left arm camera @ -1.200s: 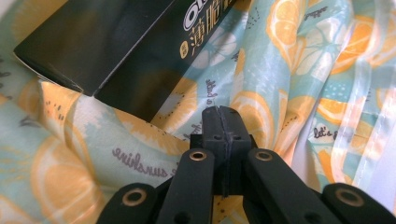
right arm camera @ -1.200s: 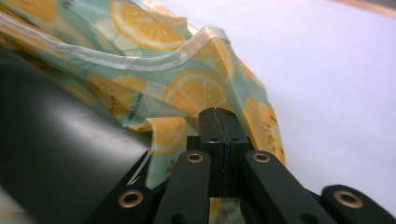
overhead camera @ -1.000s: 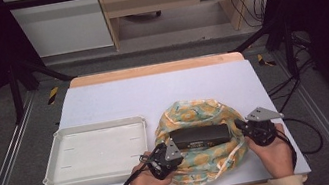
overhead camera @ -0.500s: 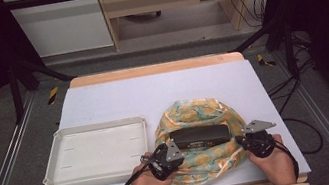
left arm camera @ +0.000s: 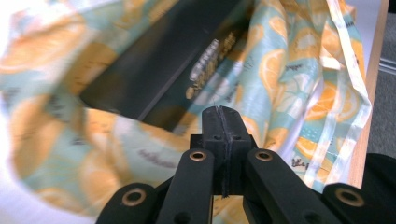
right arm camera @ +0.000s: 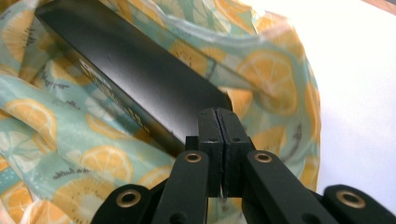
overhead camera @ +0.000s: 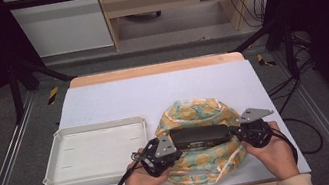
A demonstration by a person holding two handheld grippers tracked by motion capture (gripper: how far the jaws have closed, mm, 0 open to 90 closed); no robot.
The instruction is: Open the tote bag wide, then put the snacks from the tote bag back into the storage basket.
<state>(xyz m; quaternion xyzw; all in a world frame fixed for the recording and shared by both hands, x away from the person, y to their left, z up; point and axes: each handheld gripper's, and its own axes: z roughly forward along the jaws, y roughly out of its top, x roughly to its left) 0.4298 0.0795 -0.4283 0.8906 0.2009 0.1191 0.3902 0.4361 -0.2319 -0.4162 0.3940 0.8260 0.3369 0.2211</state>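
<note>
A soft bag (overhead camera: pixel 196 110) printed with orange slices on pale green lies at the table's front right, mouth up. A long black box (overhead camera: pixel 200 137) with pale lettering lies inside it. My left gripper (overhead camera: pixel 176 147) is at the box's left end and my right gripper (overhead camera: pixel 236 133) at its right end. In the left gripper view the jaws (left arm camera: pixel 222 112) are pressed together where the bag (left arm camera: pixel 280 70) rim runs into them, below the box (left arm camera: pixel 154 70). In the right gripper view the jaws (right arm camera: pixel 218 114) are shut on the bag (right arm camera: pixel 70 130) rim at a corner of the box (right arm camera: pixel 135 70).
A shallow white tray (overhead camera: pixel 93 150) sits left of the bag on the pale table (overhead camera: pixel 152 94), close to my left hand. The table's wooden front edge lies just under both wrists. Black frame rails and cables stand beyond the table's sides.
My right gripper dipped toward the front edge, then rose again, ending slightly further in. The left gripper rose a little. The bag's right side has drawn inward.
</note>
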